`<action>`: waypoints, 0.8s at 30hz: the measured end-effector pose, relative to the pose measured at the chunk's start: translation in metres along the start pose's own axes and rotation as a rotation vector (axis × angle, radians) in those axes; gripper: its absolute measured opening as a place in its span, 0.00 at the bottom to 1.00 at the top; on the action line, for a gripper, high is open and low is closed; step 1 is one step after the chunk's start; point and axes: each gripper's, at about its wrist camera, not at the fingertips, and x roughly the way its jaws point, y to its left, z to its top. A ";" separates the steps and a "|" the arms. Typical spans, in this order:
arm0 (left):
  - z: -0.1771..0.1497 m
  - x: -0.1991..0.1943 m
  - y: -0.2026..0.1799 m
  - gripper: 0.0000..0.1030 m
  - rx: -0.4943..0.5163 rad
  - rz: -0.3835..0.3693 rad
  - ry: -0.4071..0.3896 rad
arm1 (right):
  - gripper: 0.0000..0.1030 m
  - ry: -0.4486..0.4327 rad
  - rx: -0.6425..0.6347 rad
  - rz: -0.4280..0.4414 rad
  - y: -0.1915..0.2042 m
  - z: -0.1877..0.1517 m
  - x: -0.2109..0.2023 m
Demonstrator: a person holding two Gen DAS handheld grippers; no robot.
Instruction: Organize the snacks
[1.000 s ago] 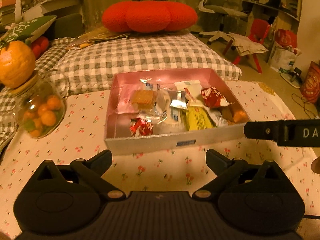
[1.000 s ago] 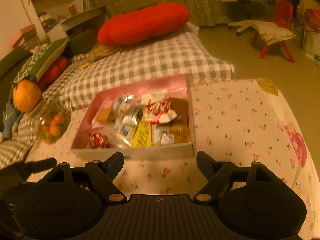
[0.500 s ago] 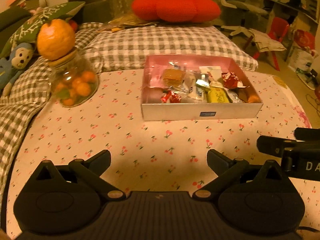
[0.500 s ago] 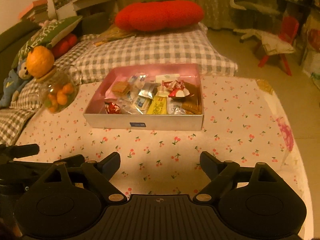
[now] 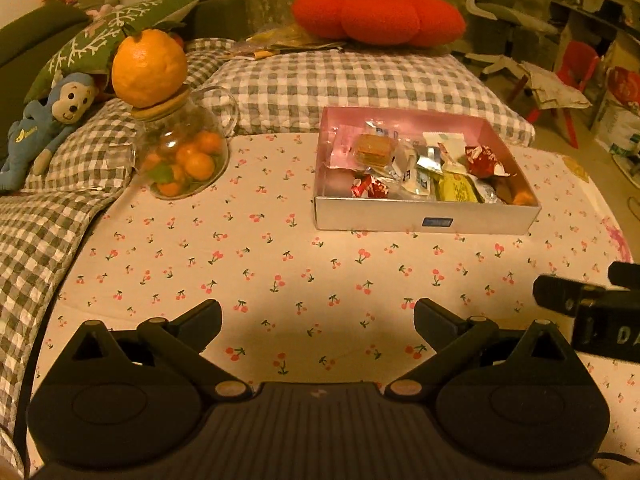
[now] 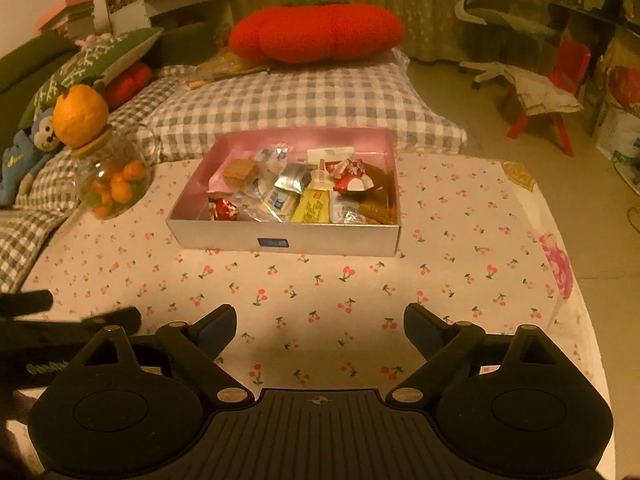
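A shallow box (image 5: 380,220) with a pink inside and a silver front wall sits on the cherry-print tablecloth (image 5: 260,264). It holds several wrapped snacks: a brown biscuit (image 5: 374,148), a red sweet (image 5: 370,189) and a yellow packet (image 5: 456,188). The right wrist view shows the same box (image 6: 224,236) and yellow packet (image 6: 314,208). My left gripper (image 5: 318,316) is open and empty, well short of the box. My right gripper (image 6: 320,318) hovers over bare cloth, its jaws opening with nothing between them. One of its black fingers (image 5: 560,294) shows at the left wrist view's right edge.
A glass jar (image 5: 180,152) of small oranges with an orange-shaped lid stands left of the box. Behind lie a checked cushion (image 5: 352,84), a red tomato-shaped pillow (image 5: 380,14) and a blue monkey toy (image 5: 40,128). The table edge (image 6: 560,280) curves down on the right.
Both grippers have drawn back from the box, which now looks smaller and farther. The jar and monkey toy have come into the left wrist view. The right jaws have spread slightly.
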 end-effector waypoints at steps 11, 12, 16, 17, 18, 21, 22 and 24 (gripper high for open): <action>-0.001 -0.002 -0.003 0.99 0.004 -0.002 -0.015 | 0.90 0.009 -0.035 -0.007 0.004 -0.003 0.003; -0.001 -0.002 -0.003 0.99 0.002 -0.003 -0.015 | 0.90 0.008 -0.034 -0.008 0.004 -0.003 0.003; -0.001 -0.001 -0.003 0.99 0.000 -0.005 -0.012 | 0.90 0.009 -0.029 -0.002 0.004 -0.003 0.004; -0.001 -0.001 -0.003 0.99 0.002 -0.004 -0.012 | 0.90 0.009 -0.029 -0.003 0.004 -0.003 0.004; -0.001 -0.001 -0.003 0.99 0.003 -0.003 -0.012 | 0.90 0.010 -0.027 -0.003 0.004 -0.003 0.004; -0.001 -0.002 -0.003 0.99 0.000 -0.006 -0.011 | 0.90 0.013 -0.018 0.001 0.003 -0.002 0.003; -0.001 -0.002 -0.003 0.99 0.000 -0.007 -0.011 | 0.90 0.013 -0.016 0.002 0.002 -0.002 0.003; -0.001 -0.002 -0.003 0.99 -0.001 -0.005 -0.012 | 0.90 0.012 -0.015 0.002 0.002 -0.002 0.002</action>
